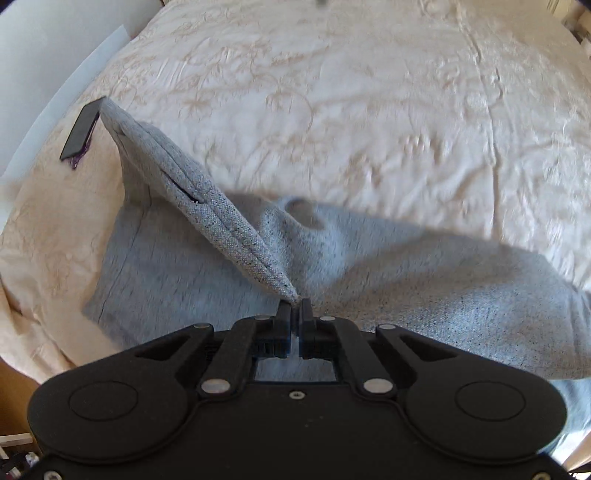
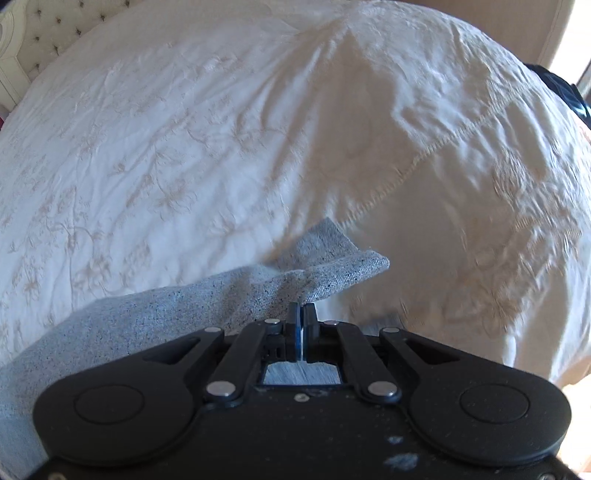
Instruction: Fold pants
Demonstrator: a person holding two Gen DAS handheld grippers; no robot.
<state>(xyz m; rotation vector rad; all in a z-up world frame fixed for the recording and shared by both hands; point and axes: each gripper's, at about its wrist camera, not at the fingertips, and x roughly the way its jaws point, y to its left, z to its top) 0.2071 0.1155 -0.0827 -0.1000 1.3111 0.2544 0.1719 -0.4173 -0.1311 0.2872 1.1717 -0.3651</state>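
Note:
Grey knit pants lie on a cream embroidered bedspread. My left gripper is shut on the pants' waistband, which rises stretched up and to the left from the jaws. In the right wrist view my right gripper is shut on a hem end of the pants, lifted a little above the bedspread. The rest of the fabric trails left and down below that gripper.
A flat black phone-like object lies on the bed at the left, just beyond the waistband's far end. A tufted headboard stands at the top left in the right wrist view. A dark object sits at the bed's right edge.

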